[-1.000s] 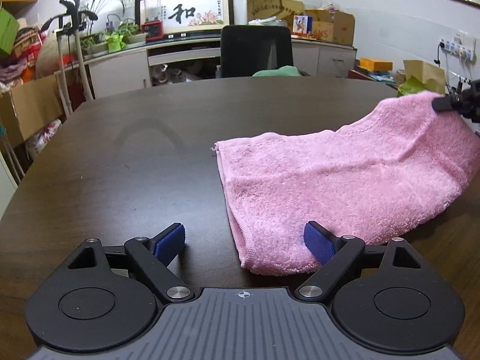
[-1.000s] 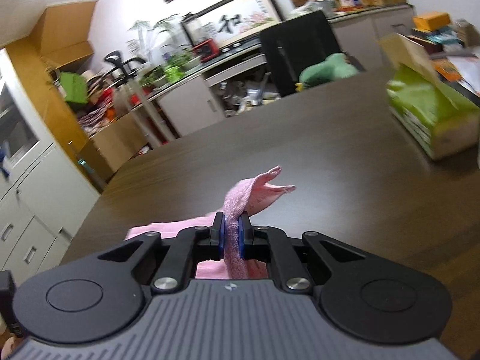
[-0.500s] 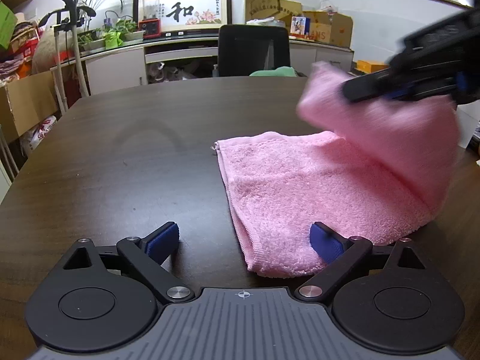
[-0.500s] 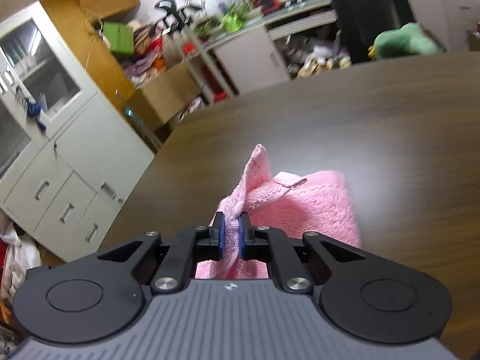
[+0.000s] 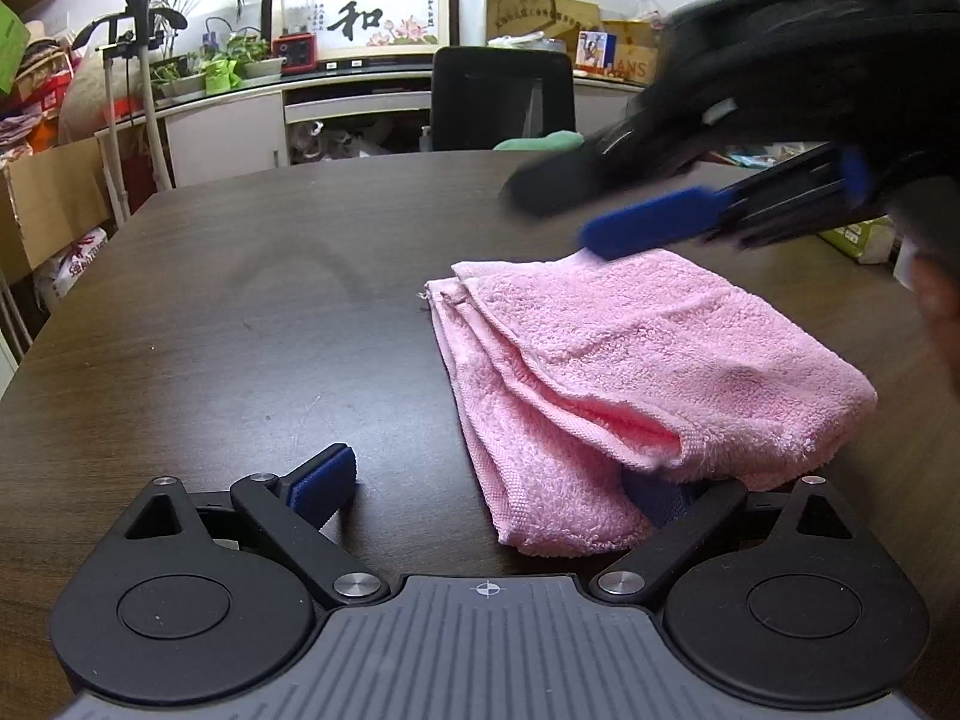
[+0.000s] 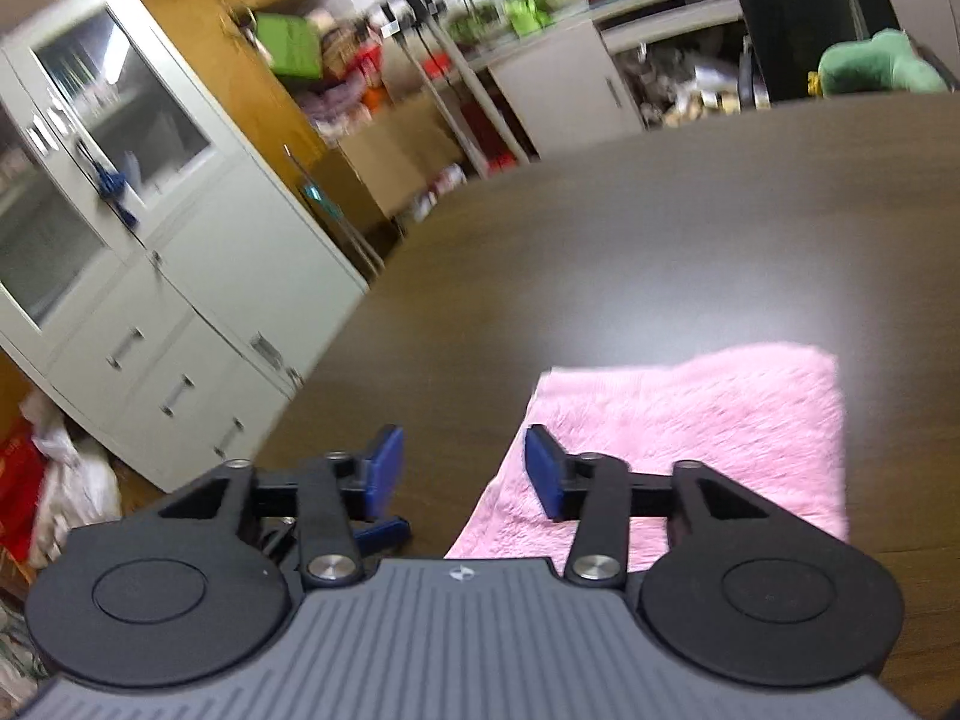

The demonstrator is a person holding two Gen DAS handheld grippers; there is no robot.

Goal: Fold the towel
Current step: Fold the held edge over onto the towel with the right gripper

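A: Towel [image 5: 648, 360] is being seen doubled over on the table [image 5: 240, 312], upper layer laid back over the lower, fold at its right side.

B: Step? Fold is being finished. Right gripper [image 6: 459, 474] jaws have just been opening; nothing is being pinched, and the towel's near edge is lying under one pad.

A: Left gripper [image 5: 489, 489] is being held spread wide at the towel's near corner; one pad is being partly hidden behind that corner, nothing is being clamped.

B: Next, likely: right gripper is to be drawn clear of the towel, edges checked. Layers at the towel's left edge are being seen slightly offset, so squaring may be needed.
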